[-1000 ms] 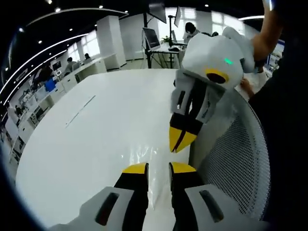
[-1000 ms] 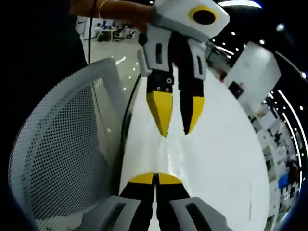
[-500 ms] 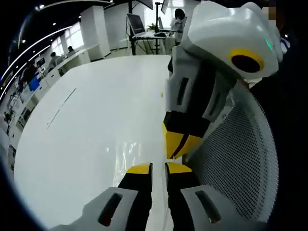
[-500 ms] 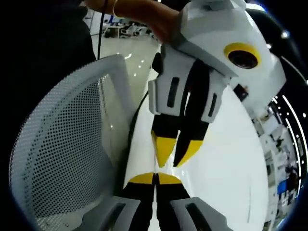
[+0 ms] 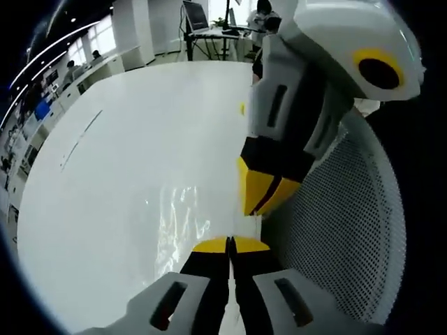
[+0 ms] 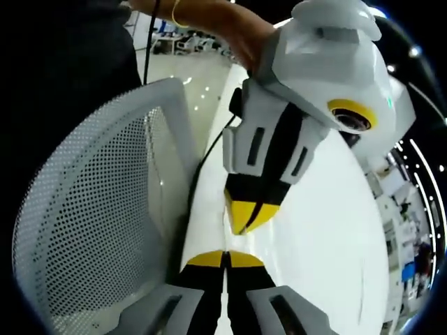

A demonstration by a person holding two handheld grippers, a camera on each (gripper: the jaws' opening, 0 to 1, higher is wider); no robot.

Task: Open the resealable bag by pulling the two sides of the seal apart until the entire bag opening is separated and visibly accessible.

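Table [image 5: 133,118]: white, glossy, wide. Chair [image 6: 91,209]: white perforated mesh back, beside the table edge. Floor [image 6: 192,77]: pale, glossy, dotted with light reflections. Ceiling [image 5: 42,49]: dark, with curved light strips. Desks [image 5: 91,66] along the far side. Monitor [image 5: 195,14] on a stand at the rear.

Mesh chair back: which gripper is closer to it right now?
Right, by a little. The right gripper hangs at the mesh chair back's edge; the left gripper sits just inboard, over the clear bag on the white table.

Clear bag [image 5: 174,227], white table [image 5: 126,160]
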